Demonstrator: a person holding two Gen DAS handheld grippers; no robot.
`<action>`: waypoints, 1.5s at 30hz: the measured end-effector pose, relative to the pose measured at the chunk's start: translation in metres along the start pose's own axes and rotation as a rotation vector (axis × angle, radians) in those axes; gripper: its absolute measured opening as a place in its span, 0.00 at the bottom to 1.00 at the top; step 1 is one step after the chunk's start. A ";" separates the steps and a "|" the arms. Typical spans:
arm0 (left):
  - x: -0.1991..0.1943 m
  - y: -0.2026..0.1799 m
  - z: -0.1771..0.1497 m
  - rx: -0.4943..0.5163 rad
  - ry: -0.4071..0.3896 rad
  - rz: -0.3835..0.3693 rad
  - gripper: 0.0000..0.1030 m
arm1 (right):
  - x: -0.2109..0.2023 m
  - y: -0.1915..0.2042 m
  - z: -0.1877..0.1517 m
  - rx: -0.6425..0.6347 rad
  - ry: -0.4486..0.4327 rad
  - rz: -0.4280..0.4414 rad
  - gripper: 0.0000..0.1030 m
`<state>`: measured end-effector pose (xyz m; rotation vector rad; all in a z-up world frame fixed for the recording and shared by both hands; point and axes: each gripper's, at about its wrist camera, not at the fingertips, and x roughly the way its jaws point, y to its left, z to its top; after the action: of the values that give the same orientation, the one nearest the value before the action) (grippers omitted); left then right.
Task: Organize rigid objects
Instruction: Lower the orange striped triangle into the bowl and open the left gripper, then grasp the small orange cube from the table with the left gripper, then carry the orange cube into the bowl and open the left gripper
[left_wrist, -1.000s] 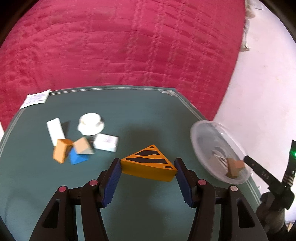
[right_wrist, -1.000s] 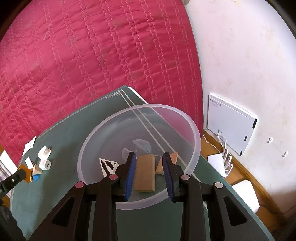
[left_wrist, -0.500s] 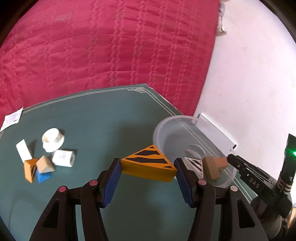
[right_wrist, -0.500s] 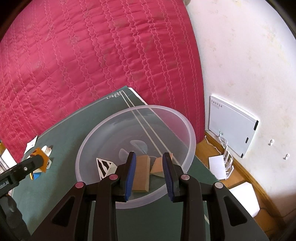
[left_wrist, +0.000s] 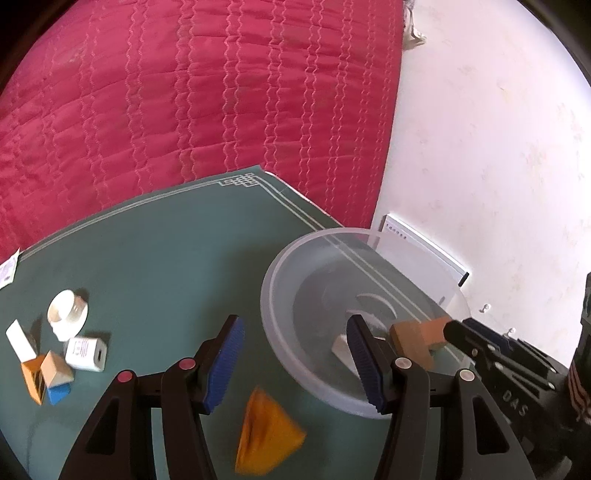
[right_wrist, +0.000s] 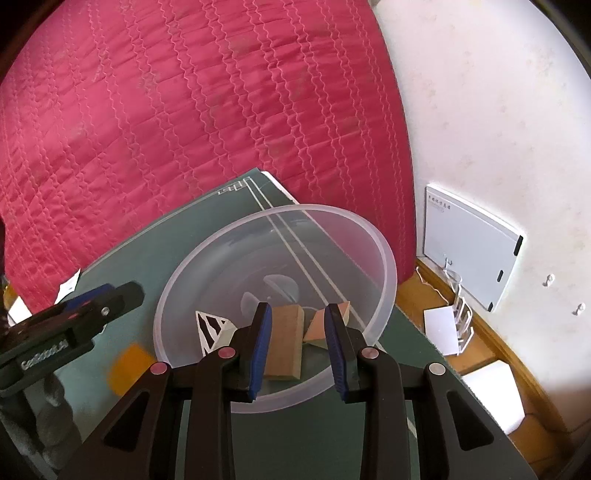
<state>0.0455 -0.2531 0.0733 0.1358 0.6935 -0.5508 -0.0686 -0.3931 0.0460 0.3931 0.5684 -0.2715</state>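
Note:
My left gripper stands open beside the clear plastic bowl, with nothing between its blue pads. The orange striped wedge is a blur below the jaws, over the green mat just outside the bowl; in the right wrist view the wedge shows left of the bowl. My right gripper hangs over the bowl with its jaws narrow. Behind them, in the bowl, are a brown block, a terracotta wedge and a white zebra-striped wedge. I cannot tell whether the pads touch them.
At the mat's left lie a white cup, a white box, a white card and a cluster of orange, tan and blue blocks. A red quilt rises behind the table. A white panel leans on the wall.
My left gripper has swung right, up to the bowl. The orange wedge, held between its pads before, has slipped out and is now below them. The right gripper has kept still.

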 end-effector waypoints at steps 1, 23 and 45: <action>0.002 -0.001 0.001 0.003 0.002 0.000 0.59 | 0.000 0.001 0.000 0.002 0.002 0.001 0.30; -0.016 0.041 -0.074 -0.064 0.168 0.026 0.69 | 0.006 0.006 -0.010 -0.011 0.009 0.003 0.30; -0.001 -0.003 -0.017 0.020 0.090 -0.051 0.30 | 0.009 0.000 -0.009 0.004 0.002 0.001 0.30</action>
<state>0.0331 -0.2504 0.0611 0.1630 0.7804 -0.6030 -0.0658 -0.3908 0.0344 0.3972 0.5695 -0.2714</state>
